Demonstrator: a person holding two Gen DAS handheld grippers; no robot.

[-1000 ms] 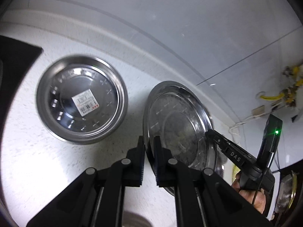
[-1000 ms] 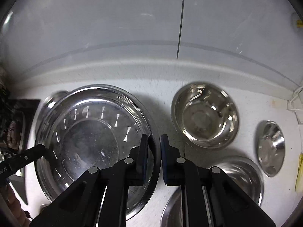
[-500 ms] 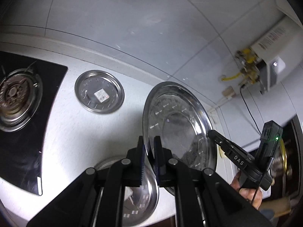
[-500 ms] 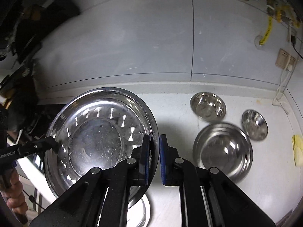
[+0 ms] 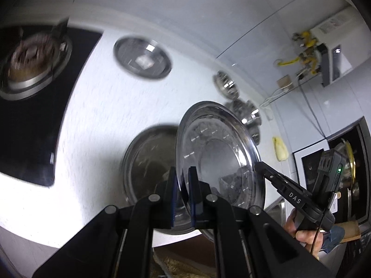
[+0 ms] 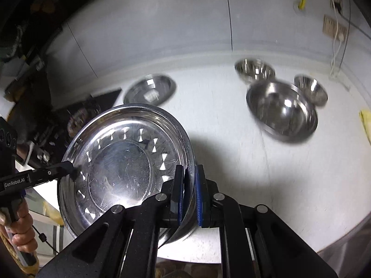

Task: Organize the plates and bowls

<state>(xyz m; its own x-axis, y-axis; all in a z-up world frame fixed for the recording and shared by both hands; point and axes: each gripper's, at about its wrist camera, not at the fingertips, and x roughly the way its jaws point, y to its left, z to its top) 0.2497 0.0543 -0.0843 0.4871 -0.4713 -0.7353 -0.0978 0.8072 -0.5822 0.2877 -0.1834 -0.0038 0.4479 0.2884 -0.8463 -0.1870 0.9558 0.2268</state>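
Observation:
A large steel plate is held in the air between both grippers. My left gripper is shut on its near rim. My right gripper is shut on the opposite rim of the same plate. The right gripper's finger shows at the plate's right edge. The left gripper's finger shows at its left edge. Another large plate lies on the white counter under the held one. A smaller plate with a sticker lies near the wall.
A big steel bowl and two small bowls stand at the counter's right. A gas hob fills the left. A yellow cloth lies at the far right. The counter's front edge is close below.
Both grippers have lifted the large plate up and pulled it back toward the counter's front edge. More of the counter, the hob and the bowls has come into view.

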